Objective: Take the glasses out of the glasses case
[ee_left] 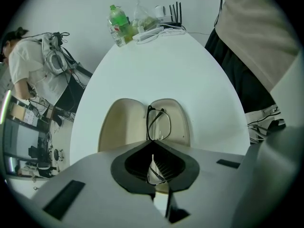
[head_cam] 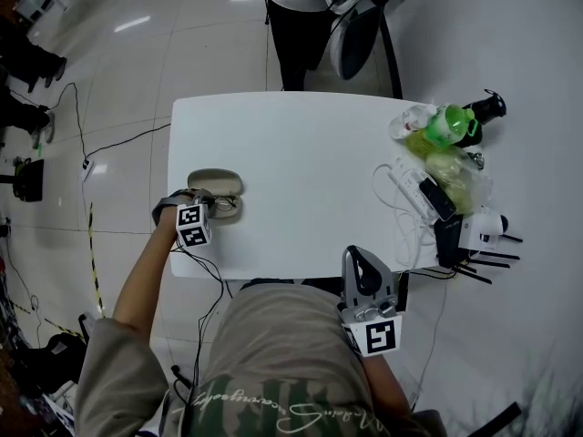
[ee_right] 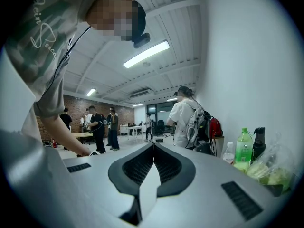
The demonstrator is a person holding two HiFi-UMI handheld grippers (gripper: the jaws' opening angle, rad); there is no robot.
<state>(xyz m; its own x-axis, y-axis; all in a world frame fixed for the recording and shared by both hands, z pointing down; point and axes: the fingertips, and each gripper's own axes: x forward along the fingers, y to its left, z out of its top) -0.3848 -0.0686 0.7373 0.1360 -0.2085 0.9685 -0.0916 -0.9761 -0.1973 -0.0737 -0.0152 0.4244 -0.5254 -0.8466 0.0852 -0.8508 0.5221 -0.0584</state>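
An open beige glasses case (head_cam: 215,183) lies near the left edge of the white table (head_cam: 310,171). In the left gripper view its two halves (ee_left: 123,125) lie flat, side by side. Thin black-rimmed glasses (ee_left: 159,125) stand on edge over the case's hinge, folded. My left gripper (ee_left: 152,142) is shut on their frame, with one lens between the jaws and the other beyond the tips. In the head view this gripper (head_cam: 216,206) sits just in front of the case, on the glasses (head_cam: 228,206). My right gripper (head_cam: 360,255) is shut and holds nothing; it is at the table's near edge, and its own view (ee_right: 153,145) looks out across the room.
The table's right end holds a green bottle (head_cam: 446,124), a white power strip with cables (head_cam: 414,194), plastic bags and a device with black antennas (head_cam: 478,235). A person (head_cam: 296,16) stands at the far side. Cables trail on the floor at the left.
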